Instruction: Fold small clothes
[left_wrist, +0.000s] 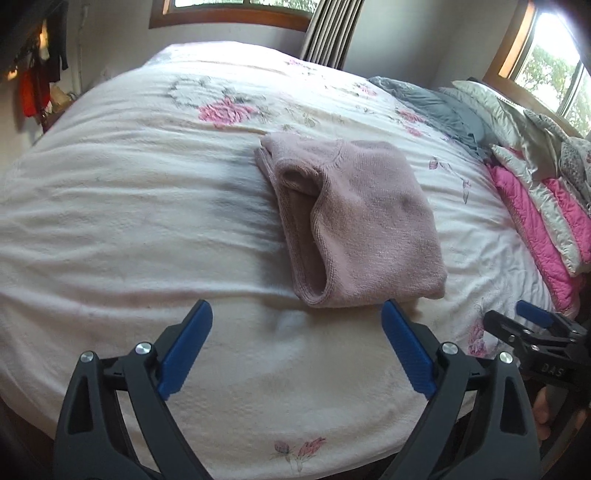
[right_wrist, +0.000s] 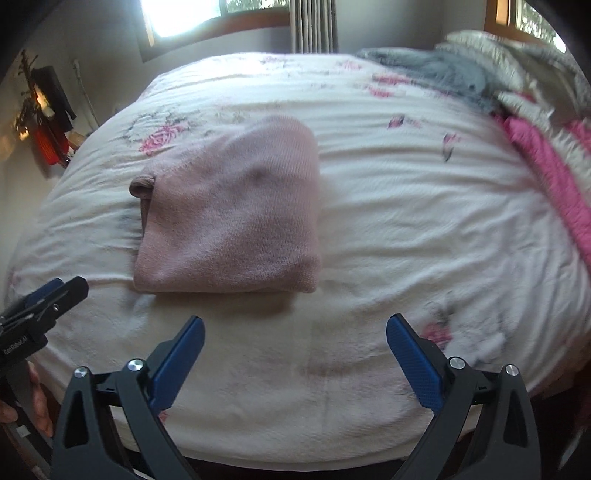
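A dusty-pink knit garment (left_wrist: 354, 221) lies folded into a thick rectangle on the white floral bedspread (left_wrist: 129, 206); its layered open edges face left. In the right wrist view the same pink garment (right_wrist: 236, 214) sits ahead and left of centre. My left gripper (left_wrist: 297, 314) stands open just short of the garment's near edge, nothing between its blue pads. My right gripper (right_wrist: 295, 326) is open too, hovering over bare bedspread (right_wrist: 406, 229) in front of the garment. Each gripper shows at the edge of the other's view: the right gripper (left_wrist: 517, 317) and the left gripper (right_wrist: 55, 288).
A heap of bedding lies along the bed's right side: a grey blanket (left_wrist: 436, 107), a pink quilt (left_wrist: 535, 221) and pale pillows (left_wrist: 491, 103). Windows and a curtain (left_wrist: 332, 29) are behind the bed. Clothes hang at far left (left_wrist: 37, 81). A hand (right_wrist: 37, 402) holds the left gripper.
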